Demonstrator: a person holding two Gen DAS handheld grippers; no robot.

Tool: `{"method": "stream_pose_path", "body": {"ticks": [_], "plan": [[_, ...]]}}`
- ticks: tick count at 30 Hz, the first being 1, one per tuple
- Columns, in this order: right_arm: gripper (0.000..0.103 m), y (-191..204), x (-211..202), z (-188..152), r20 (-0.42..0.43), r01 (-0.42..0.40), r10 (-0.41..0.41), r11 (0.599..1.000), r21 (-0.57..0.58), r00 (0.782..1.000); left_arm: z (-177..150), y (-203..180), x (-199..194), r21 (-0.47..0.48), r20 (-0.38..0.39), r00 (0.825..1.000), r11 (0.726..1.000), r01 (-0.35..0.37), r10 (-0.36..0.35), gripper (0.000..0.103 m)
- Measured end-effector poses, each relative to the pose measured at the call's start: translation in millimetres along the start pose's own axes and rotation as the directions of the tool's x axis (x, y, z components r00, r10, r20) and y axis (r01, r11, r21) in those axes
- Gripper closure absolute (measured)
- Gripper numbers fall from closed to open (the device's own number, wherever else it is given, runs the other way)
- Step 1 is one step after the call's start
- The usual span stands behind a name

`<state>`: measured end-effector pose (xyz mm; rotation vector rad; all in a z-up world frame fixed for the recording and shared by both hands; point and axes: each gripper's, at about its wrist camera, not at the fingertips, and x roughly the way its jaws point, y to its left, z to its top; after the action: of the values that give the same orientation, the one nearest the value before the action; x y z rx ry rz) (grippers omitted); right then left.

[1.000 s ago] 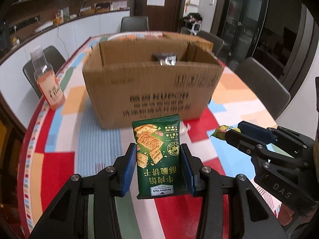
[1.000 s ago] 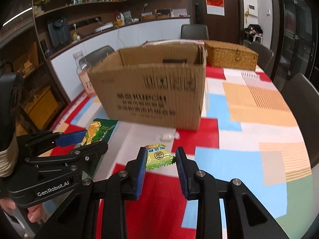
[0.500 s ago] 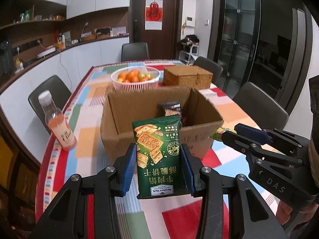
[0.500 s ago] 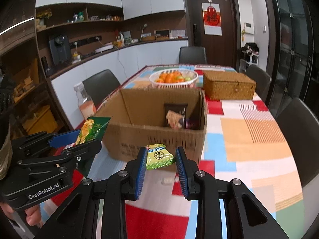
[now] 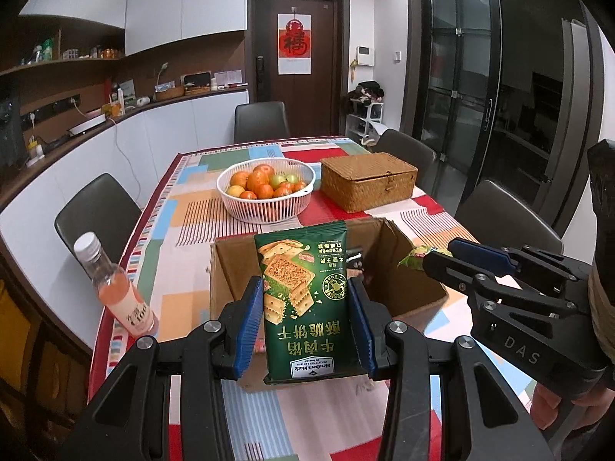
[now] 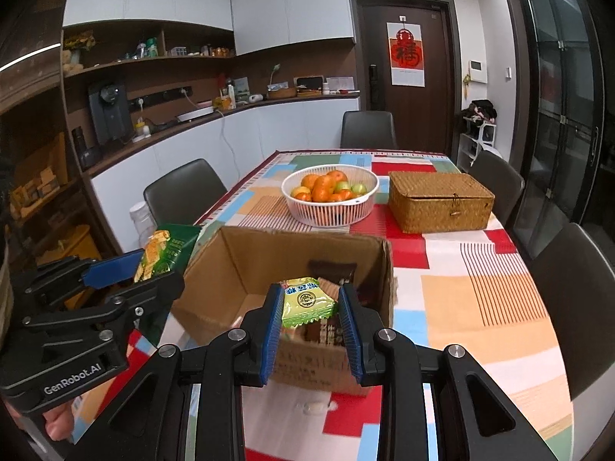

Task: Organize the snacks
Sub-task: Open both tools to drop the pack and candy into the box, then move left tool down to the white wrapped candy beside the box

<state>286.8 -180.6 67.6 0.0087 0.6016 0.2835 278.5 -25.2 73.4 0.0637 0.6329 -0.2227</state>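
Both grippers rose over the box [image 6: 292, 269] since 0.5 s ago: left [image 5: 305, 307] pinches light, crinkly cracker pack [image 5: 305, 299] mid-sides, right [image 6: 309, 303] pinches soft candy [image 6: 307, 301], box at 12 o'clock.

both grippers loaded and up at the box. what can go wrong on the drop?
1. The left gripper holds the tall green cracker pack by its lower part; from the right wrist view it sits beside the cardboard box, so releasing now would likely miss.
2. The right gripper holds the small candy packet near the front wall; released early, it could land outside.
3. The drink bottle stands near the table edge, within the left arm's sweep.
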Motion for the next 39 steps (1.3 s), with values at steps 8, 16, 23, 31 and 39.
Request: {"method": "stream_pose_path", "body": {"ticks": [8,16,23,31,39], "plan": [[0.072,-4,22,12,-0.02,0.011,-0.011,1.0,0.003,1.0,18,7,30,0.005,-0.034,0.999,1.0,-0.015,0.016,0.06],[0.062,-12,36,17,-0.045,0.049,-0.047,0.998,0.036,0.998,23,8,41,0.038,-0.04,0.995,0.995,-0.091,0.092,0.051],[0.062,-9,13,-1,-0.036,0.062,-0.061,0.998,0.012,0.997,-2,-8,22,0.075,-0.026,0.999,0.997,-0.035,0.037,0.051],[0.057,-13,-21,-36,-0.025,0.092,-0.091,0.996,0.011,0.995,-30,-39,10,0.134,-0.043,0.998,0.989,0.06,-0.055,0.051],[0.057,-28,-31,-74,-0.084,0.112,-0.106,0.992,0.065,0.991,-59,-63,17,0.175,-0.104,0.988,0.976,0.131,-0.114,0.051]]}}
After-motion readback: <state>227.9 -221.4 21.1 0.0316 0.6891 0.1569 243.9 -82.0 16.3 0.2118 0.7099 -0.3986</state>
